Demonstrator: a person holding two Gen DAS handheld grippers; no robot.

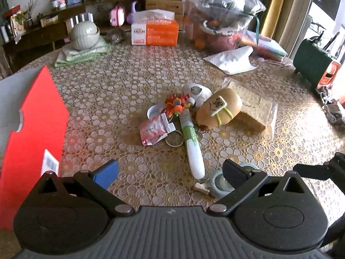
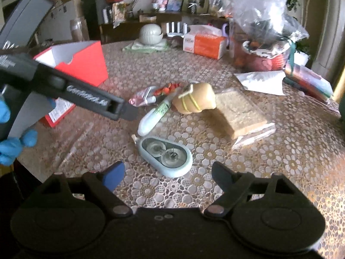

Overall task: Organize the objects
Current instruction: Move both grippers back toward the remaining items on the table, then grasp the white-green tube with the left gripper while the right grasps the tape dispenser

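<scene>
I kept both grippers, left gripper (image 1: 170, 173) and right gripper (image 2: 168, 172), spread wide, holding nothing; tape case (image 2: 166, 155) lay near, red box (image 2: 75, 62) waited far left for toys.

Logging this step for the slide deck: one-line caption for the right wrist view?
Open right gripper hovers near the tape dispenser, pen and red box beyond.

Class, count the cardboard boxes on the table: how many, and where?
2. The open red box stands at the table's left edge; the orange tissue box sits at the far side, beside the bagged clutter, which may hide others.
</scene>
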